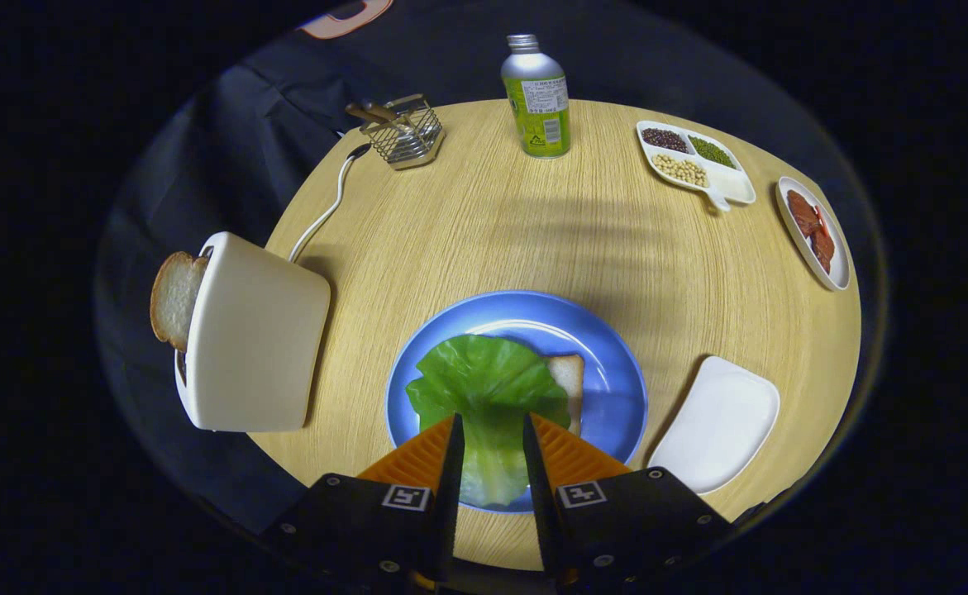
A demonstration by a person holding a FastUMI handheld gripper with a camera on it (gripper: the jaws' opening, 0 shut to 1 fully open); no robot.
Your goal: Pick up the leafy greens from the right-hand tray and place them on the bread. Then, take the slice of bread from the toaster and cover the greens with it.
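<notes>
**Greens laid on the bread; toaster slice comes next**

My gripper (489, 430) hangs over the round blue plate (616, 364), fingers parted with a narrow gap, the crinkled green lettuce leaf (484, 384) lying between them, seemingly unpinched. It covers the square bread slice (568, 376) except one corner. I judge the leaf placed, so I'd lift straight up, avoiding dragging it. The browned toast slice (174, 297) juts from the cream toaster (252, 335) just beside the plate; I'd pinch its exposed edge. The empty white tray (719, 421) stays clear.

Staged booth breakfast table (533, 231): toaster (252, 339), plate (607, 364), black cloth wall (227, 132).
</notes>
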